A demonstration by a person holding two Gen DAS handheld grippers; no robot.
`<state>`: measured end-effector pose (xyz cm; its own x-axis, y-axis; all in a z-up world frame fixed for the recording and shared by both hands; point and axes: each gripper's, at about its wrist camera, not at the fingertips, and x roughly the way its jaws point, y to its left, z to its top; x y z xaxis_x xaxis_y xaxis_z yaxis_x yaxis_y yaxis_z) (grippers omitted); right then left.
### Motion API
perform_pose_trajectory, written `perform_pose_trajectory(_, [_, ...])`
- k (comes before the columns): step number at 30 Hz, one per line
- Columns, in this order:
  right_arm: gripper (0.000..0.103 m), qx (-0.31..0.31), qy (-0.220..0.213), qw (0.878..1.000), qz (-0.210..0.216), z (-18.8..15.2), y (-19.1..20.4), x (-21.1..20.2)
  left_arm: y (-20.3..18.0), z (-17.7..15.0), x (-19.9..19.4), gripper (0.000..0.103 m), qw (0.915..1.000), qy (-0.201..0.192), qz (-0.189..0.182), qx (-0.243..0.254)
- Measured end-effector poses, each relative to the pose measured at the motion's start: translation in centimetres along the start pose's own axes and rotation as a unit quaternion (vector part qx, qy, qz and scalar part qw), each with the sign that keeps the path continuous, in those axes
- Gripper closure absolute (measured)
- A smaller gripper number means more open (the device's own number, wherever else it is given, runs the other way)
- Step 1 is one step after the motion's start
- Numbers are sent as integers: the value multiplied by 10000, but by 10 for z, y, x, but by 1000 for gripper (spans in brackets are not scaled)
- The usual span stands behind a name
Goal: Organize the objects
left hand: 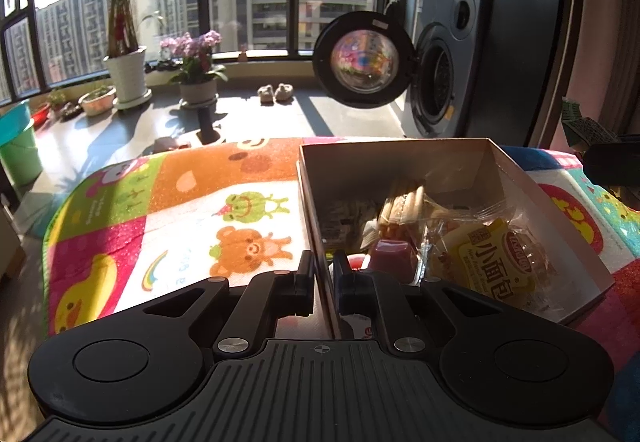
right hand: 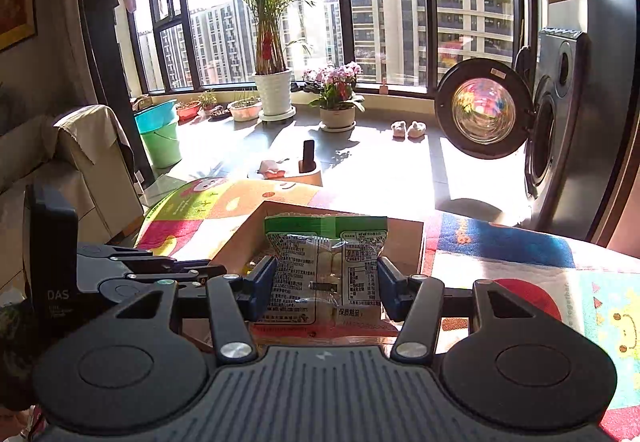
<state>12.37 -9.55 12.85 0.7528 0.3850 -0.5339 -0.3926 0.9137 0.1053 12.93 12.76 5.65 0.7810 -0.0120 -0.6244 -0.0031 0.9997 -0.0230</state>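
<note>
Left gripper [left hand: 323, 274] is clamped on the near left wall of the cardboard box [left hand: 400, 157], which sits at centre right of its frame on the cartoon-print mat [left hand: 180, 209] and holds a yellow bread packet [left hand: 496, 262] and other snacks. Right gripper [right hand: 326, 282] is clamped on a green-topped snack packet [right hand: 326, 266], held upright at frame centre, in front of the box.

Hard daylight through the windows [right hand: 384, 21], backlit. Floor [right hand: 360, 169] blown out with glare; plant shadows long across it. Box interior [left hand: 400, 177] dim. Strong fisheye bending at edges. Both views sharp, gripper bodies dark.
</note>
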Motion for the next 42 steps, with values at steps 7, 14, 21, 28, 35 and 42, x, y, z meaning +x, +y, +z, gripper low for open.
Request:
perform_pose_trajectory(7, [48,539,379,9975,-264,3,-24,68,1,0,1,91,10000,-26,-40,27])
perform_pose_trajectory(14, [48,76,560,9967,-582,-34,-26,45,0,-3,1,90,10000,-65,-24,33])
perform_pose_trajectory(21, [42,-147,610,9975,-321,-74,-27,4,0,-5,-1,90,10000,-69,-20,7])
perform_pose_trajectory(28, [26,-216,224,9995,-1,-90,-25,-37,1,-7,0,90,10000,-65,-56,-3])
perform_pose_trajectory(35, [21,-557,467,9963,-464,-109,11,-23,3,-10,0,89,9999,-54,-90,-37])
perform_pose_trajectory(42, [25,-344,455,9963,-640,-112,12,-2,1,-10,0,90,9999,-83,-79,-106])
